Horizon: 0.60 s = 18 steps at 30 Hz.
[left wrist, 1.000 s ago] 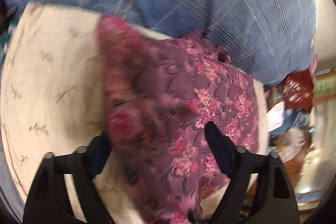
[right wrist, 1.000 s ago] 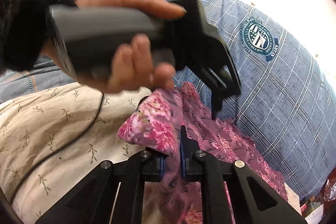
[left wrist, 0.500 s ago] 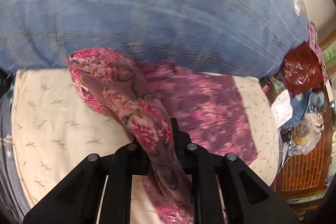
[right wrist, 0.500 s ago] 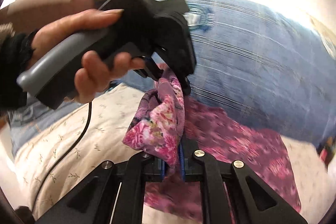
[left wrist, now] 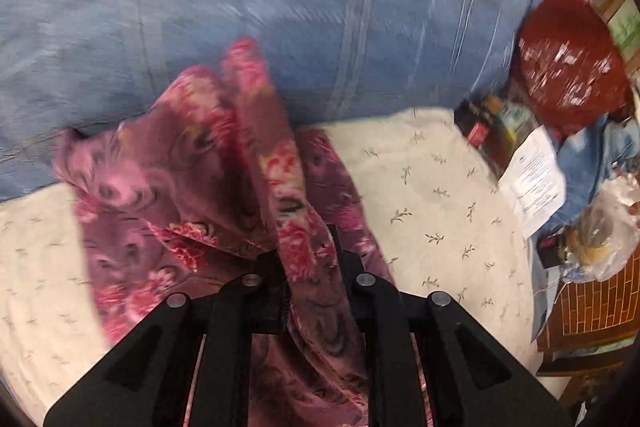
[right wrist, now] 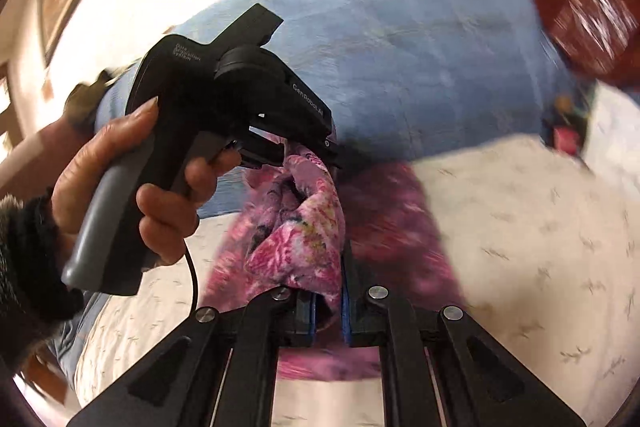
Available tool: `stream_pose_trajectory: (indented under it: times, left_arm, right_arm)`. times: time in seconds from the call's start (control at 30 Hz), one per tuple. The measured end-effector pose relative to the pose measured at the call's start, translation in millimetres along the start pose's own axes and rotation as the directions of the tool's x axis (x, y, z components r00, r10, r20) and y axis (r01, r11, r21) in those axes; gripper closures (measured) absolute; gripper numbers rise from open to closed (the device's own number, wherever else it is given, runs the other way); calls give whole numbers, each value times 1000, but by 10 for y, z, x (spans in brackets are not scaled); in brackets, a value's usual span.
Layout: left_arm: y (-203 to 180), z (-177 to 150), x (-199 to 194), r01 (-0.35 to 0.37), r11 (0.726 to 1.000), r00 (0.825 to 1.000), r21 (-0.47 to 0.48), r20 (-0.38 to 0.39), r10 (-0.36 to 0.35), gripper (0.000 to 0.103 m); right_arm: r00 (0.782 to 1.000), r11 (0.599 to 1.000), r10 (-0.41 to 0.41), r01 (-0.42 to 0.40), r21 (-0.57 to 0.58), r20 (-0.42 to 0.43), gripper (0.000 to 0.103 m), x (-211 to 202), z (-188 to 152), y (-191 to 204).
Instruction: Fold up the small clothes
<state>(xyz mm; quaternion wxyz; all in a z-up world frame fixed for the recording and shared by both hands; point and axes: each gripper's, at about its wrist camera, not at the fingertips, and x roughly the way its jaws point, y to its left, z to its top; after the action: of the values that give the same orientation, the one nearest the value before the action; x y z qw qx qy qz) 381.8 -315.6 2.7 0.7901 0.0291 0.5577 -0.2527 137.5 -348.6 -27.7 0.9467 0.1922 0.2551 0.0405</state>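
Observation:
A small purple garment with pink flowers (left wrist: 208, 187) hangs bunched above a cream bedsheet with a leaf print (left wrist: 432, 195). My left gripper (left wrist: 306, 259) is shut on one edge of it. In the right wrist view the left gripper (right wrist: 296, 151) is held in a hand and pinches the garment (right wrist: 304, 227) from above. My right gripper (right wrist: 328, 303) is shut on the garment's lower edge. The rest of the cloth trails onto the sheet (right wrist: 520, 227).
A large blue checked pillow (left wrist: 280, 7) lies behind the garment. A dark red bag (left wrist: 568, 63), papers (left wrist: 536, 179) and clutter sit at the right beside the bed. A brick-patterned surface (left wrist: 592, 303) is at the lower right.
Both grippers have swung to the left with the garment, lifting it. The left gripper, open a second ago, has shut on the cloth. The right has stayed shut on it.

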Motion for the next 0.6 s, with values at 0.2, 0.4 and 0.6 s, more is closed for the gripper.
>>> stream_pose_trajectory:
  times: [0.2,0.4,0.6]
  left_arm:
    - [-115,-23,204,-15,999,1000,-38,-1,15,82]
    - [422,-98,-589,113,978,984,-177,159,-85,55]
    - [1304,-416,-1129,104,951,960,-291,278,-20,40]
  right_arm:
    - [997,987,15,-1,163,-82,90,154,-181,-497]
    - [992,980,9,17,198,-130,71,61,-174,-589]
    - [999,932,-11,28,362,-48,61,-81,334,-923]
